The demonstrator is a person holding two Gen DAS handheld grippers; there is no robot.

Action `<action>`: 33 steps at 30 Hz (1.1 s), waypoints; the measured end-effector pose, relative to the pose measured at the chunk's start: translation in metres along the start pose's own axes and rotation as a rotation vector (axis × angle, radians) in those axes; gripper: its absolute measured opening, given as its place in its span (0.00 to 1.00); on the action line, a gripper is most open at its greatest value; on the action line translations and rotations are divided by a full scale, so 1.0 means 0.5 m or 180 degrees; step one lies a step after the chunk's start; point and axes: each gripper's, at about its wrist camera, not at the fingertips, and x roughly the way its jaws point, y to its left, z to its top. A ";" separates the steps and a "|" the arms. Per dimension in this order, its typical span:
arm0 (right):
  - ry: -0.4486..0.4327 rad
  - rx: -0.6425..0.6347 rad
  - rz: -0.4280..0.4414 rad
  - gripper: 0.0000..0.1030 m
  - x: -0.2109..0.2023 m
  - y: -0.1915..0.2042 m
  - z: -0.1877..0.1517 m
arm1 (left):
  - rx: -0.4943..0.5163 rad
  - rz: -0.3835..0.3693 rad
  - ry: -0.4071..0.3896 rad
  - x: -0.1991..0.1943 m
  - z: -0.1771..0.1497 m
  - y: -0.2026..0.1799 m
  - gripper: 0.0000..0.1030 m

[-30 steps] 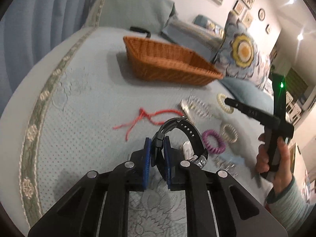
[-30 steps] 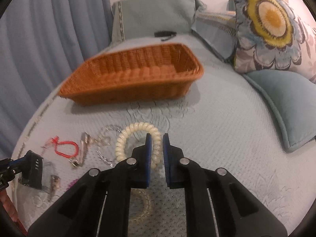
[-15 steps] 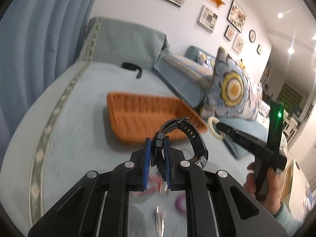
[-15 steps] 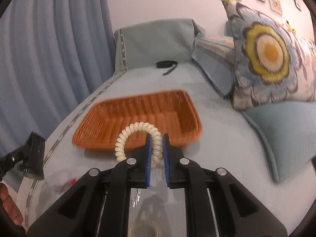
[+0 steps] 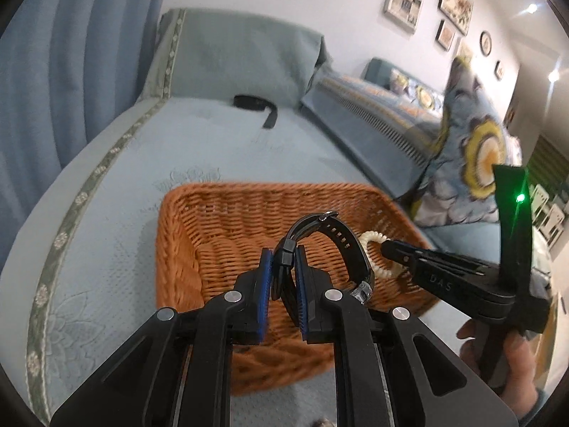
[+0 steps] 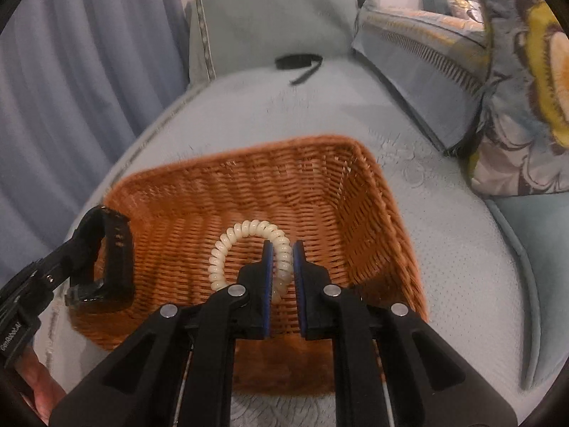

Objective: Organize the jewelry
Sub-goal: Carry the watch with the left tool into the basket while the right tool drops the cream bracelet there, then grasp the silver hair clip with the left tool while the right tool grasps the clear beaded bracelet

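Right, left gripper is clamped on the strap of a black watch, jaws pinched tight on the band near the buckle, watch loop standing up above the fingertips. It hangs over the near part of the wicker basket, not touching the weave as far as I can tell. Right gripper is closed on a cream spiral bracelet, coil caught between the blue pads, most of the loop sticking out to the left of them. That one also sits above the basket interior, toward the right half. The two grippers are near each other, side by side over the basket.

Basket floor looks bare. It sits on a light blue quilted bed; a black strap lies farther back near the headboard cushion, floral pillow off to the right.

Step in hand, I judge: drop-off of both items. Next move calls for lowering a little and opening each pair of jaws so the pieces fall inside the rim, without the watch snagging on the weave.
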 end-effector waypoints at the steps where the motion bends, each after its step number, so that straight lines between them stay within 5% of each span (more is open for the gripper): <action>1: 0.0028 -0.0033 -0.0020 0.09 0.009 0.002 -0.001 | 0.0001 0.0023 0.0030 0.009 -0.003 0.001 0.10; 10: 0.0194 -0.0109 -0.0086 0.11 0.033 0.009 -0.009 | 0.0058 0.0010 0.0242 0.049 -0.025 0.000 0.15; 12: 0.0235 -0.0026 -0.0069 0.18 0.031 0.000 -0.009 | 0.0066 -0.0020 0.0229 0.040 -0.026 0.002 0.30; 21: -0.0076 0.0040 0.0151 0.44 -0.107 -0.017 -0.052 | 0.0054 -0.0254 -0.0164 -0.127 -0.052 0.000 0.41; 33: -0.0477 -0.0171 0.0233 0.44 -0.310 0.017 -0.239 | 0.0010 -0.0391 -0.0317 -0.338 -0.191 -0.005 0.42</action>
